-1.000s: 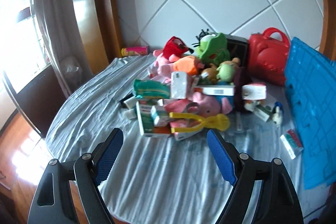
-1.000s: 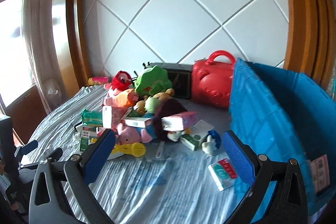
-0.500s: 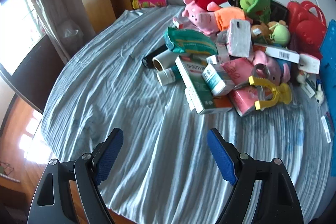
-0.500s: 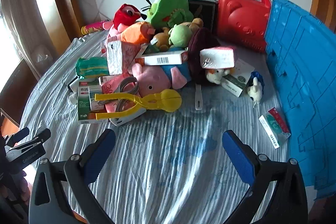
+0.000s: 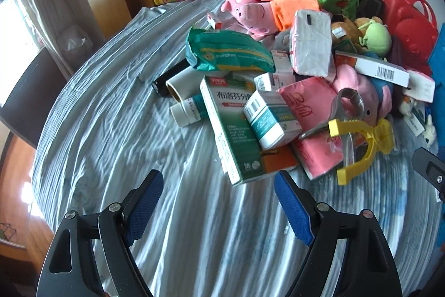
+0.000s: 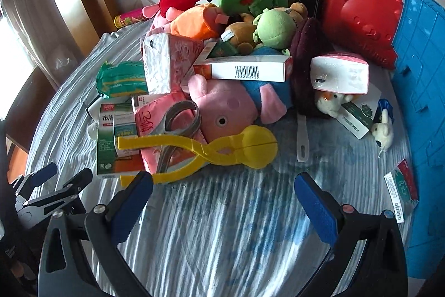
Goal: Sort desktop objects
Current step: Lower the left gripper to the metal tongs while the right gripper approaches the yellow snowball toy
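Left tool (image 5: 218, 202) hovers over the striped bench (image 5: 111, 130), jaws wide apart, empty, near the green medicine box (image 5: 230, 130). Right tool (image 6: 222, 199) also spread, empty, just short of the yellow tongs (image 6: 200, 149). The pile of toys and boxes sits mid-bench, blue crate (image 6: 422, 102) on its right.

You can read large white Chinese characters, "布洛芬", on the green band of the big medicine box (image 5: 233, 127), and "36" near its lower corner. In the right wrist view the same box (image 6: 107, 135) shows "布洛" and "36". The long white carton (image 6: 247, 68) carries a barcode; its digits are too small to read. The remaining print is blurred.
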{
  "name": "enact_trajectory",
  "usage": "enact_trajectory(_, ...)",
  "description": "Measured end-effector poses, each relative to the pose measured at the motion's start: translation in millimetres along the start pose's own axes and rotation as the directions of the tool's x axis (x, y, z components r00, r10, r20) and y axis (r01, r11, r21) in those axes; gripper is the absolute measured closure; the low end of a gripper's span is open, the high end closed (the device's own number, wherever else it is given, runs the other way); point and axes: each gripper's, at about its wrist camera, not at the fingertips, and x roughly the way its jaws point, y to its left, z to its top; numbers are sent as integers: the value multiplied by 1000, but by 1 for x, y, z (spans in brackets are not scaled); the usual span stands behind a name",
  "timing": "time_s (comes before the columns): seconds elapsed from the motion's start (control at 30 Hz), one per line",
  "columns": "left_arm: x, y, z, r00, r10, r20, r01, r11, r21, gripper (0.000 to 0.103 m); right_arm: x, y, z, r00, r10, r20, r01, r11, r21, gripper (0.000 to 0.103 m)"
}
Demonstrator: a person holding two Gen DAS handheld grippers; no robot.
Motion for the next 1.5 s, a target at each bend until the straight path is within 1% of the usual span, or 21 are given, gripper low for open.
enact_trajectory(0.13, 0, -8, 31, 998, -44, 49, 43, 998, 34, 20, 8, -1, 8, 999, -32, -3, 32, 998, 45, 0)
enact_trajectory(0.33, 21, -45, 73, 986, -149, 77, 135, 977, 163, 21, 21, -16, 5, 993, -106, -53, 113, 981, 154, 0)
enact_trajectory(0.43, 44, -68, 77, 981, -192, 21, 183, 960, 213, 25, 23, -26, 1, 985, -158, -72, 170, 965, 199, 0)
enact_trajectory(0.5, 55, -83, 67, 973, -228, -31, 229, 945, 235, 28, 25, -36, -4, 978, -189, -92, 205, 952, 227, 0)
enact_trajectory(0.57, 52, -97, 57, 957, -290, -31, 289, 928, 235, 30, 27, -48, -11, 968, -220, -118, 244, 936, 256, 0)
enact_trajectory(0.63, 51, -113, 47, 938, -335, -88, 346, 895, 282, 31, 28, -61, -17, 960, -242, -143, 274, 919, 283, 0)
enact_trajectory(0.67, 52, -120, 42, 935, -338, -105, 353, 884, 306, 31, 28, -66, -18, 959, -242, -146, 275, 915, 294, 0)
enact_trajectory(0.7, 52, -126, 37, 933, -338, -120, 359, 874, 329, 32, 27, -70, -19, 960, -240, -147, 275, 912, 304, 0)
enact_trajectory(0.8, 48, -132, 25, 954, -291, -68, 294, 871, 394, 33, 26, -79, -19, 967, -216, -135, 249, 912, 325, 0)
enact_trajectory(0.83, 46, -132, 22, 956, -286, -61, 286, 870, 402, 33, 28, -79, -18, 970, -203, -132, 236, 915, 327, 0)
enact_trajectory(0.93, 42, -128, 14, 955, -290, -66, 291, 869, 400, 33, 36, -76, -21, 975, -172, -144, 210, 925, 318, 0)
enact_trajectory(1.07, 36, -130, 2, 963, -266, -47, 261, 874, 410, 35, 46, -73, -29, 972, -152, -178, 199, 936, 291, 0)
enact_trajectory(1.1, 33, -135, 0, 962, -270, -45, 264, 873, 410, 40, 47, -73, -31, 971, -151, -186, 200, 937, 285, 0)
enact_trajectory(1.17, 27, -145, -4, 957, -285, -47, 278, 867, 414, 47, 45, -77, -37, 966, -166, -197, 218, 934, 283, 0)
enact_trajectory(1.23, 25, -155, -9, 945, -316, -82, 322, 858, 400, 47, 39, -86, -44, 960, -194, -203, 247, 927, 281, 0)
enact_trajectory(1.27, 26, -158, -11, 935, -336, -110, 352, 854, 382, 53, 35, -92, -48, 956, -210, -207, 264, 922, 282, 0)
enact_trajectory(1.3, 27, -162, -14, 924, -356, -138, 382, 850, 364, 64, 30, -98, -53, 951, -223, -212, 279, 917, 285, 0)
enact_trajectory(1.33, 27, -166, -16, 913, -374, -163, 407, 845, 346, 65, 26, -103, -57, 949, -231, -213, 287, 913, 290, 0)
enact_trajectory(1.43, 24, -172, -25, 928, -345, -142, 373, 859, 350, 65, 15, -117, -67, 946, -242, -214, 298, 908, 293, 0)
enact_trajectory(1.47, 22, -174, -27, 943, -314, -113, 333, 865, 376, 65, 13, -120, -69, 948, -238, -212, 294, 911, 291, 0)
enact_trajectory(1.5, 21, -174, -28, 949, -299, -104, 316, 867, 386, 65, 10, -123, -72, 949, -233, -210, 288, 913, 288, 0)
